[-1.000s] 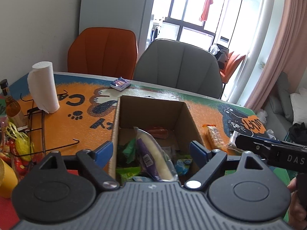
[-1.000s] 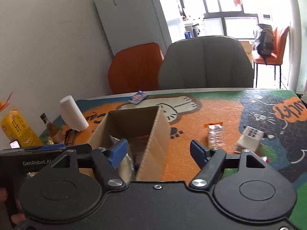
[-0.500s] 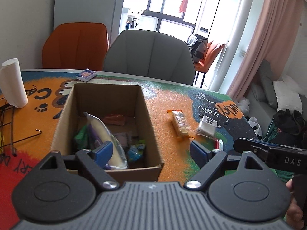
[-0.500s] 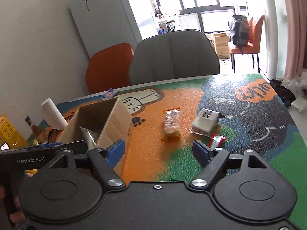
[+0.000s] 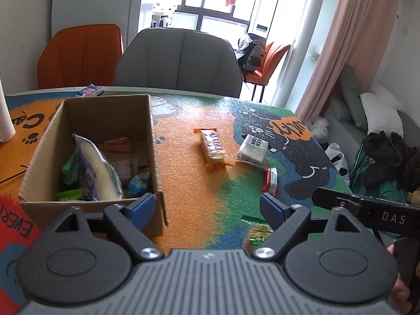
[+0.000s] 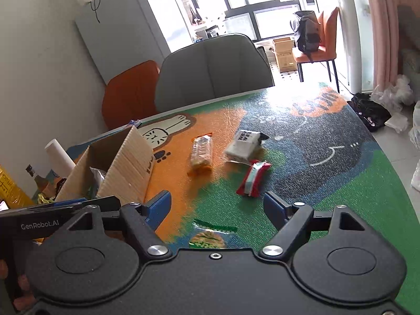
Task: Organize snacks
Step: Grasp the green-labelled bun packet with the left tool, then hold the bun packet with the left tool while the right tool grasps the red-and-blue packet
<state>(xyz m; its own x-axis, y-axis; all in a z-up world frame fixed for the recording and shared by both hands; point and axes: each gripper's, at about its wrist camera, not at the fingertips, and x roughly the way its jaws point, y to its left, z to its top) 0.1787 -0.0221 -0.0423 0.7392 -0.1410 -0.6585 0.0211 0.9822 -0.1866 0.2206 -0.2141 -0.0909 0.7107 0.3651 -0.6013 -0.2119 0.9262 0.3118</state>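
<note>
**Inspector:** Report the state of both claws.

**Operator:** I have the left claw (image 5: 207,207) spread wide with nothing between its pads. The right claw (image 6: 216,207) is likewise agape and empty. Its jaws are not closing on anything.

**Inspector:** Where do the snacks lie?

**Operator:** Several are already in the cardboard box (image 5: 155,157). Loose on the tabletop (image 6: 341,183) are an orange-ended cracker pack (image 6: 201,151), a white packet (image 6: 242,144) just beside it, a red-and-white sachet (image 6: 253,178) nearer me, and a green-edged pack (image 6: 210,236) directly under my right claw.

**Inspector:** Handling assessment?

**Operator:** All look light. I judge the film wrappers slippery and crushable, the crackers brittle. I would take the green-edged pack across its narrow middle, pads on the flat faces, with gentle pressure. Pinching only the crimped seam risks it swinging or slipping.
</note>
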